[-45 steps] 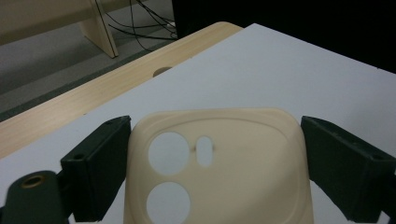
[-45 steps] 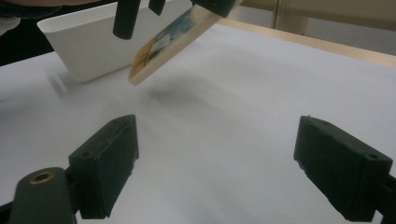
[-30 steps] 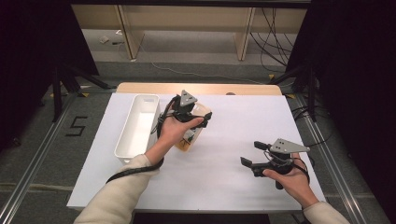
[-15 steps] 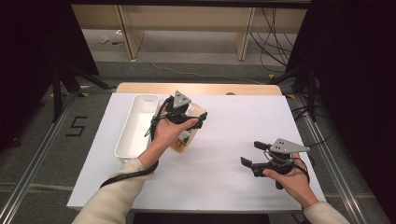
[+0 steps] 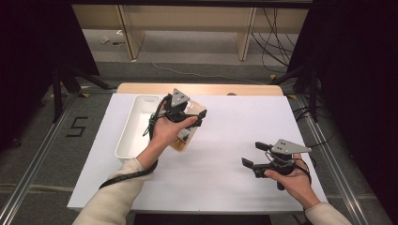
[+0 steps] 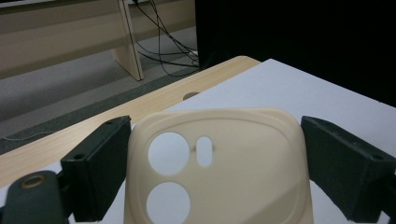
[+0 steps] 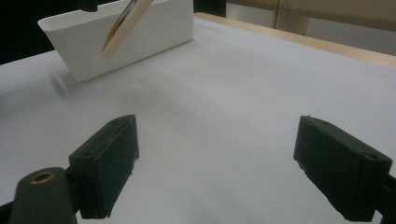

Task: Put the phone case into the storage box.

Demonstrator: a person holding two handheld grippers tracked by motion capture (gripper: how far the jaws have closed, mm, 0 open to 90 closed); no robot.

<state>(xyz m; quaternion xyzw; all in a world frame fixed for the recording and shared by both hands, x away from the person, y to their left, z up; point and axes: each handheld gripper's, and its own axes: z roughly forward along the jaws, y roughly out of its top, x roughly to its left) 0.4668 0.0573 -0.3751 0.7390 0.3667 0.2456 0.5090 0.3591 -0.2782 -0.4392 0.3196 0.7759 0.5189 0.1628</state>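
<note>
The cream phone case [image 6: 212, 168] sits clamped between the jaws of the left tongs [image 5: 180, 112], lifted off the worktop [image 5: 234, 126] just beside the white tray [image 5: 136, 126]. The left forearm reaches forward, hand curled around the handle. Well away from the tray, the right tongs [image 5: 256, 157] hang spread wide, empty, low over the worktop.

High view: looking forward and down from above the person's side, taking in the whole bench [image 5: 225, 140] from well back.
Left gripper view: riding on the left gripper [image 5: 180, 112], facing the bench's far edge, very near a cream phone case [image 6: 215, 168].
Right gripper view: riding on the right gripper [image 5: 256, 157], skimming low over the bench toward the white tray [image 7: 135, 32].
Shared: the tray [image 5: 136, 126] and phone case [image 7: 123, 25] are appearing in both the high and right gripper views.
</note>
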